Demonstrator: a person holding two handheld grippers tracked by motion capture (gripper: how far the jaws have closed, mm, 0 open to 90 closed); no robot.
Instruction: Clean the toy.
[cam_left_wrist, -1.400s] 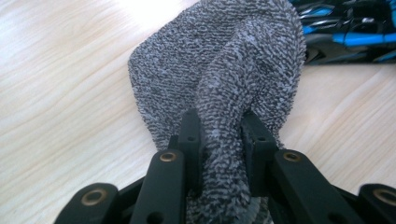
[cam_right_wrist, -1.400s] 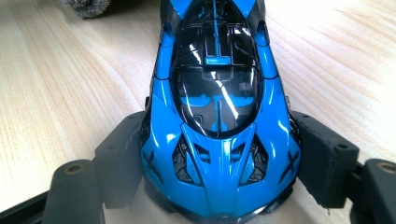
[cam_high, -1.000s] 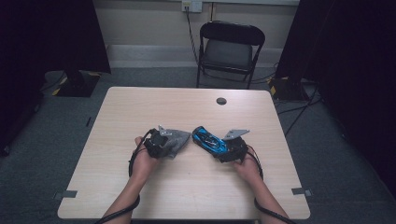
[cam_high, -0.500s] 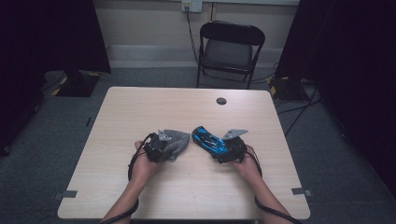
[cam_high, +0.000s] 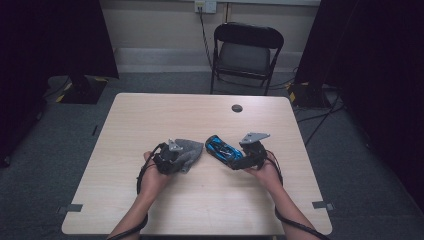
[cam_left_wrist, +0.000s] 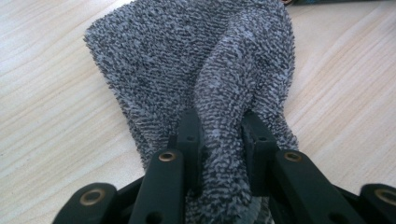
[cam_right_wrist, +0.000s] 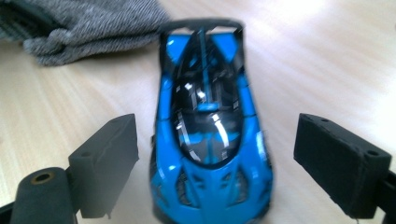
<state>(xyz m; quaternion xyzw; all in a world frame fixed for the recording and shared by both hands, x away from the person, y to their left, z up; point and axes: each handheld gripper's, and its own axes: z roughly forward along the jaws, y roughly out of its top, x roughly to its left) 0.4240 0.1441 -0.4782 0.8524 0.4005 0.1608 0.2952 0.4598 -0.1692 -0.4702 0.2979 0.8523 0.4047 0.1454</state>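
A blue and black toy car (cam_right_wrist: 210, 121) stands on the wooden table (cam_high: 150, 115) between the jaws of my right gripper (cam_right_wrist: 217, 135). The jaws have just been opening, and both pads (cam_right_wrist: 109, 158) stand clear of the car's sides. In the high view the car (cam_high: 222, 149) lies right of centre, with the right gripper (cam_high: 232, 157) behind it. To its left my left gripper (cam_left_wrist: 222, 128) is shut on a bunched fold of a grey terry cloth (cam_left_wrist: 187, 56). The rest of the cloth (cam_high: 192, 149) spreads on the table towards the car, in front of the left gripper (cam_high: 181, 158).
A small black round thing (cam_high: 237, 108) lies near the table's far edge. A black folding chair (cam_high: 246, 55) stands behind the table. Cables trail from both grippers along the person's forearms. Dark curtains hang at both sides of the room.
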